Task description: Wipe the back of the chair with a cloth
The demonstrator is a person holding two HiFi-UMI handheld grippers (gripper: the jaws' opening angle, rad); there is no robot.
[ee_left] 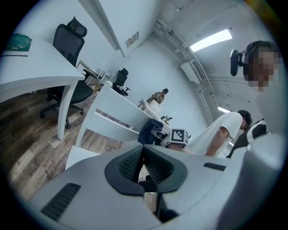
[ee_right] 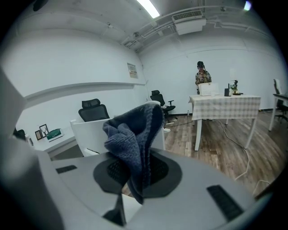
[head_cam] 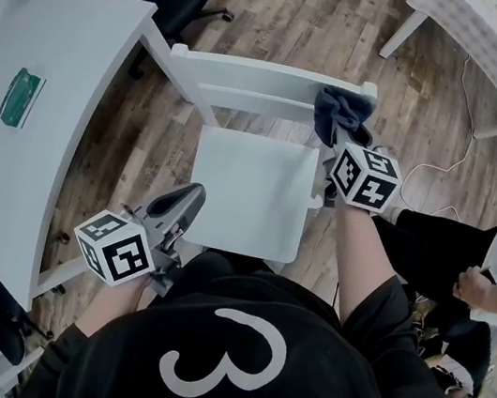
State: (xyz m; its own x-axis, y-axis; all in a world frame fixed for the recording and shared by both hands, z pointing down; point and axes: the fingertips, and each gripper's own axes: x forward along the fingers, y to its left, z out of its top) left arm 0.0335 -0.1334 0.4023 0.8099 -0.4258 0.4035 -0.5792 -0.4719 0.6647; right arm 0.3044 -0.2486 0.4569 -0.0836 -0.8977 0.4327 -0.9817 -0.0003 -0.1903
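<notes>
**Blue cloth (ee_right: 135, 134) clamped in our right tool (ee_right: 140, 173)**

We hold the cloth bunched between the jaws, pressed on the right end of the white chair back (head_cam: 251, 77). Our left tool (ee_left: 145, 167) has its jaws together on nothing, low beside the seat (head_cam: 249, 193), near the white surface (head_cam: 45, 110).
</notes>
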